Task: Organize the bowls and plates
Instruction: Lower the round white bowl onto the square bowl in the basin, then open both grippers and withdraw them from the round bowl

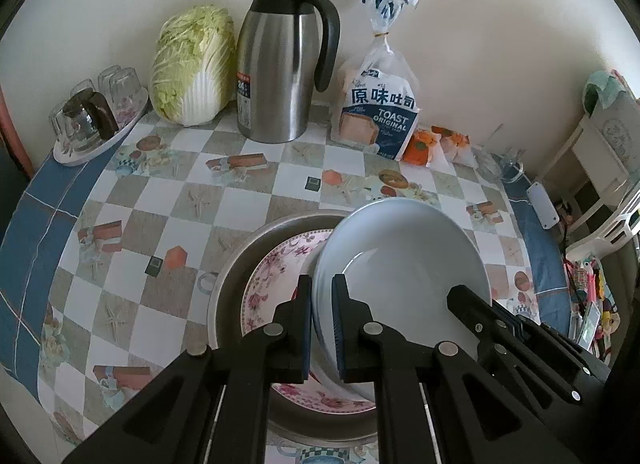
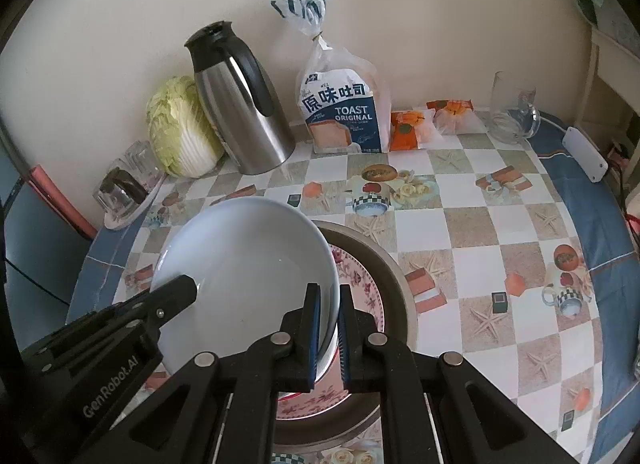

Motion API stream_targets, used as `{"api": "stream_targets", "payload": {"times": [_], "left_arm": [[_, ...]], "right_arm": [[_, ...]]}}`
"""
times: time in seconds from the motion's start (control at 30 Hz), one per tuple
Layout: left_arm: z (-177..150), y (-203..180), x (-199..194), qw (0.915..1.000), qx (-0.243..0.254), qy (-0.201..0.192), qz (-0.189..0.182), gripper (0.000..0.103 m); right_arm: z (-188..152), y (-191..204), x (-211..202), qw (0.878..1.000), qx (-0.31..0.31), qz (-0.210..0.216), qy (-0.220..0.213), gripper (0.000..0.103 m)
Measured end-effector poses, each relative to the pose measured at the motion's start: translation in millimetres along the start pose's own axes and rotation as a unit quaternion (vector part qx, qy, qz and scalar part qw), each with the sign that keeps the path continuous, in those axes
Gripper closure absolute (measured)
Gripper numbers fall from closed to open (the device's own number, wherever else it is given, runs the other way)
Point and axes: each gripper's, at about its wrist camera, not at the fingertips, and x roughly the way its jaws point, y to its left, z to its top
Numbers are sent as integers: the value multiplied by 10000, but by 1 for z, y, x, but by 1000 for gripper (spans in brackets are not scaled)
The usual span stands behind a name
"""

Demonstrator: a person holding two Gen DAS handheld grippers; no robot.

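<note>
Between both claws, pale glossy plate (image 1: 400, 260)

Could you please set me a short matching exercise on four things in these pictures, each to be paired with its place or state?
Things:
1. white bowl
2. floral plate
3. steel jug
4. toast bag

Places or states:
A. between jug and orange packets
B. beside the cabbage
C. gripped at both rims
D. lying in the metal pan

Pairs: 1-C, 2-D, 3-B, 4-A

Napa cabbage (image 1: 192, 63), steel thermal jug (image 1: 280, 63), bagged toast loaf (image 1: 378, 111), upturned glasses on a tray (image 1: 100, 123), along the wall on a checked tablecloth (image 1: 168, 199)
</note>
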Motion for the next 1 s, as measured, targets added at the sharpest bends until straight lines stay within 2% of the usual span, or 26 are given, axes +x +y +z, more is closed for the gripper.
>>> {"api": "stream_targets", "payload": {"times": [0.33, 0.7, 0.77, 0.83, 0.87, 1.0], "left_arm": [[0, 3, 2, 10000, -22, 59, 18, 94], [1, 11, -10, 9998, -120, 39, -170, 94], [2, 14, -15, 9997, -171, 4, -182, 85], [2, 19, -21, 9995, -257, -51, -172, 57], [2, 23, -24, 9994, -291, -96, -150, 52], [-2, 36, -31, 9989, -434, -195, -37, 29]], "right_arm": [[-1, 6, 8, 9997, -134, -157, 97, 91], [0, 10, 5, 9994, -242, -231, 55, 90], [0, 11, 0, 9993, -257, -272, -6, 88], [0, 11, -6, 9993, -260, -276, -74, 71], [0, 10, -9, 9991, -267, -312, -106, 63], [-2, 11, -19, 9986, -284, -406, -208, 48]]}}
